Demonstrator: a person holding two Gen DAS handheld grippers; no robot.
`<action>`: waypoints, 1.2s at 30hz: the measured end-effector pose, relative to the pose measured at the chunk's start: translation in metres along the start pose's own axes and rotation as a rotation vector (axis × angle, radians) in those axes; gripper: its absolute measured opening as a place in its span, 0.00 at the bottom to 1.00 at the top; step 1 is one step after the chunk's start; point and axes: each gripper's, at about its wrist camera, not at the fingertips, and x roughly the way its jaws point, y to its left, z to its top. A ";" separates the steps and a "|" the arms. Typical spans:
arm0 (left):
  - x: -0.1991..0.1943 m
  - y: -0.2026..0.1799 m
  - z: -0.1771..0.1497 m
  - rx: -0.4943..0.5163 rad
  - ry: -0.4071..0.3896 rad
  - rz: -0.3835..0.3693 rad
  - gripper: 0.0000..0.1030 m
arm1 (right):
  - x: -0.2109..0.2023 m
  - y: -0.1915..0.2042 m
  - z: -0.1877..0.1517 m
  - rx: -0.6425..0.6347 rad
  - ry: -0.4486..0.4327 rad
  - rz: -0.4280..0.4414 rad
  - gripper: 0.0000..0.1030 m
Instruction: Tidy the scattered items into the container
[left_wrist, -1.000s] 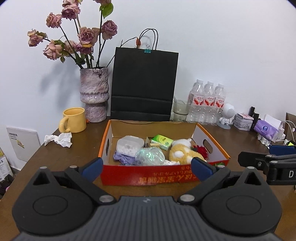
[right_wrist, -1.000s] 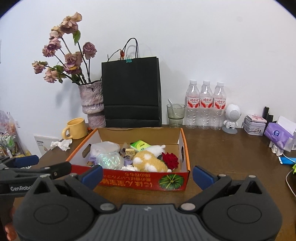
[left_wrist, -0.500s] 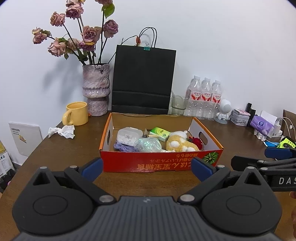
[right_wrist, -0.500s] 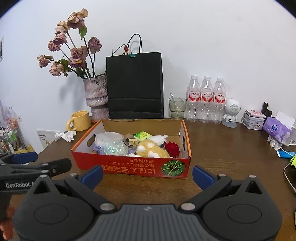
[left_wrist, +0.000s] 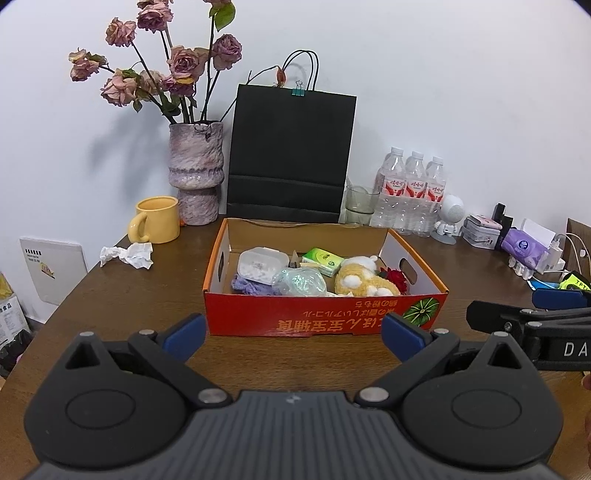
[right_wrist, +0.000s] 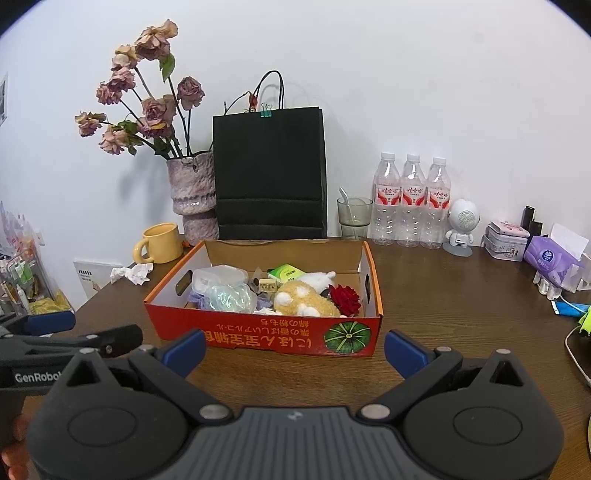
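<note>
**Both grippers spread wide and empty, short of the box**

Your left gripper was spread wide with nothing between its blue pads, held over the table just short of the box. Your right gripper was spread just as wide and empty too, its pads framing the box's red front wall. Each gripper showed at the edge of the other's view, side by side and apart.

The box sat in the middle of the table, open at the top. Inside it lay a white lidded tub, a clear crinkled bag, a purple cloth, a green packet, a yellow plush and a red rose, packed close together.

A crumpled tissue lay on the table to the left of the box, near the yellow mug. Behind the box stood a vase, a black bag, a glass and three bottles along the wall.
</note>
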 end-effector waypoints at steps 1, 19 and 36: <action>0.000 0.000 0.000 0.000 0.000 0.001 1.00 | 0.000 0.000 0.000 -0.001 0.000 -0.001 1.00; 0.003 -0.001 -0.002 0.011 0.001 -0.016 1.00 | 0.004 0.001 -0.003 0.004 0.011 -0.005 1.00; 0.007 -0.006 -0.005 0.014 0.014 -0.035 1.00 | 0.007 -0.005 -0.008 0.025 0.022 -0.007 1.00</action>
